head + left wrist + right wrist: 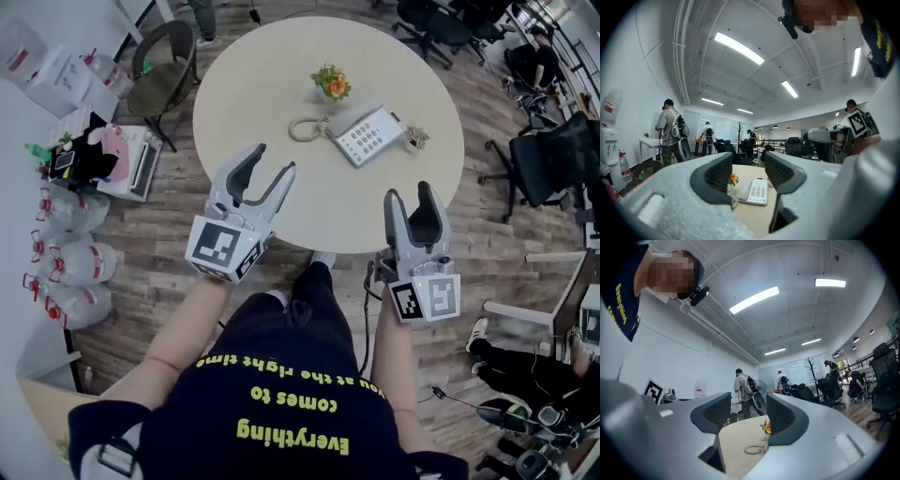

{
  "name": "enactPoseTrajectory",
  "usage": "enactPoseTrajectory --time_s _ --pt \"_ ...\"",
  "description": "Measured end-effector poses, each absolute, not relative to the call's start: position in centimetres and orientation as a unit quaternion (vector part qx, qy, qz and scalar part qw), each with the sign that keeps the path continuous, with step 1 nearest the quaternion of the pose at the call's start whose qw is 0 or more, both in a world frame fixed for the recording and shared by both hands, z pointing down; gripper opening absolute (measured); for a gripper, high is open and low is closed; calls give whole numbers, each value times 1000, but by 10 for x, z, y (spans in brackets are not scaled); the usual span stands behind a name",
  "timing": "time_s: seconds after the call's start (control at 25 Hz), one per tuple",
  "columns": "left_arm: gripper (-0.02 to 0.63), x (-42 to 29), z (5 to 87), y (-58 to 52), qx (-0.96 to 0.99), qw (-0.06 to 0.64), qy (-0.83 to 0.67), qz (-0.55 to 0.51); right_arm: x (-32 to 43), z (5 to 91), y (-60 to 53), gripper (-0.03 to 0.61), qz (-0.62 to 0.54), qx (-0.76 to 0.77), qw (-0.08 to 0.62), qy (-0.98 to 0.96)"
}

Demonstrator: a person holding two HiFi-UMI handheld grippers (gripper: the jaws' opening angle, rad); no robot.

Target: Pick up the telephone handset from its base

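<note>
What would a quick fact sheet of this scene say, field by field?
Setting: open office, wooden floor
Surface: round table, beige top
Main item: telephone with a keypad, near the table's middle
Handset: handset lying on the base, not lifted
Cord: coiled cord beside the telephone
Decoration: small flower arrangement behind the telephone
Left gripper: left gripper, jaws apart, nothing between them
Right gripper: right gripper, jaws apart, nothing between them
Contact: neither gripper touches the telephone
</note>
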State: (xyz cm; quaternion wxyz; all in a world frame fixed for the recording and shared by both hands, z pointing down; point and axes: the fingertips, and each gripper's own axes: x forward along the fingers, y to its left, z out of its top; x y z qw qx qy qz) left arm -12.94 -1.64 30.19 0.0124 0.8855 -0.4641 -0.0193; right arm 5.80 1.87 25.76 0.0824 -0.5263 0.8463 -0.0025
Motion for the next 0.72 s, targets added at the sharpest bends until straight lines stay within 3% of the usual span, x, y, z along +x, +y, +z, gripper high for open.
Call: enactPoseTrajectory --time_s 0.36,0.72 --pt "216 -71 296 -122 867 7 -498 -31 122 250 -96 296 4 -497 81 864" --pt "216 -51 301 -181 861 13 -507 -27 137 262 -159 247 -9 -475 89 875"
